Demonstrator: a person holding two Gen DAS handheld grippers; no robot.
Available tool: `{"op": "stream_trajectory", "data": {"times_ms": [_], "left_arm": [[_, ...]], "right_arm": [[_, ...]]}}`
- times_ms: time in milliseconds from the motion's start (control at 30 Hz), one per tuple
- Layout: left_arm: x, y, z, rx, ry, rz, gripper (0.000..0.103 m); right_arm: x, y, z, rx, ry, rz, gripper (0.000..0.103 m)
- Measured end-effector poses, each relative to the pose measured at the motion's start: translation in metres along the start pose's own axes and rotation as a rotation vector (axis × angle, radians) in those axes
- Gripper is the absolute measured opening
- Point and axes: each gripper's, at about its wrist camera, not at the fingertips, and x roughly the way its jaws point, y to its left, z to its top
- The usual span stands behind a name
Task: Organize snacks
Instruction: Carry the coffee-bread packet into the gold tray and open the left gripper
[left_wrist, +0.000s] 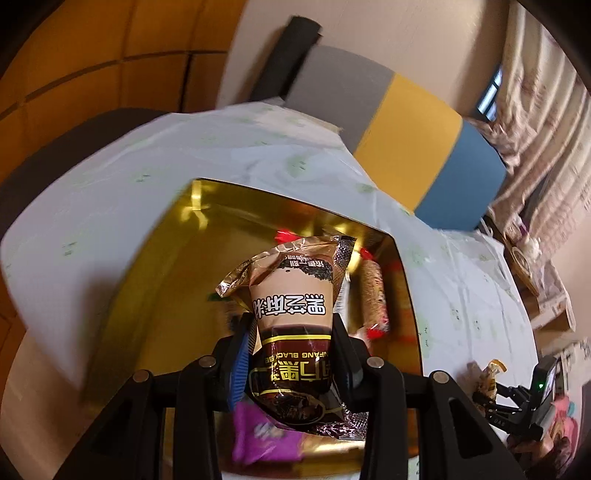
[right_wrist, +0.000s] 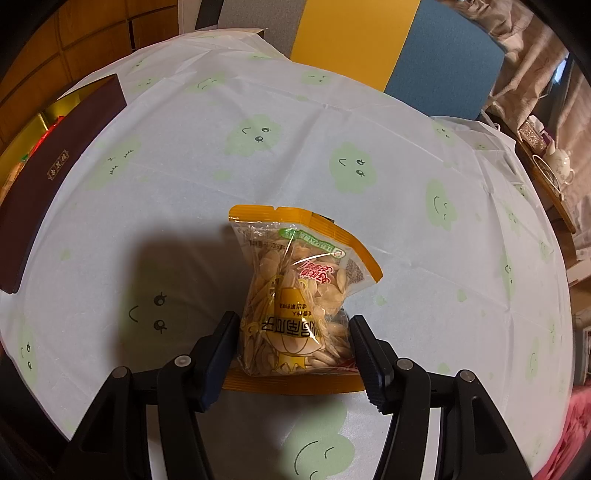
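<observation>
Left wrist view, left tongs clamped on brown packet — right tongs pinching seed bag

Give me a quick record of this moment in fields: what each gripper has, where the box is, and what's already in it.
left gripper: shut on brown sesame packet, held over the box
right gripper: shut on yellow seed packet, above the tablecloth
box: gold-lined, open, on the tablecloth
in box: purple packet, red-ended packet
box outside: dark maroon wall in the right wrist view
</observation>
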Motion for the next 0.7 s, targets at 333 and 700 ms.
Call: {"op": "stream_trajectory", "data": {"times_ms": [333, 700], "left_arm": [[0.056, -0.019, 0.002, 0.084, 0.087, 0.070, 0.041], [0.049, -0.024, -0.017, 0.173, 0.039, 0.175, 0.041]], "right_arm": [[0.001, 0.000, 0.001, 0.006, 0.001, 0.002, 0.061], [-0.001, 0.003, 0.000, -0.001, -0.002, -0.007, 0.061]]}}
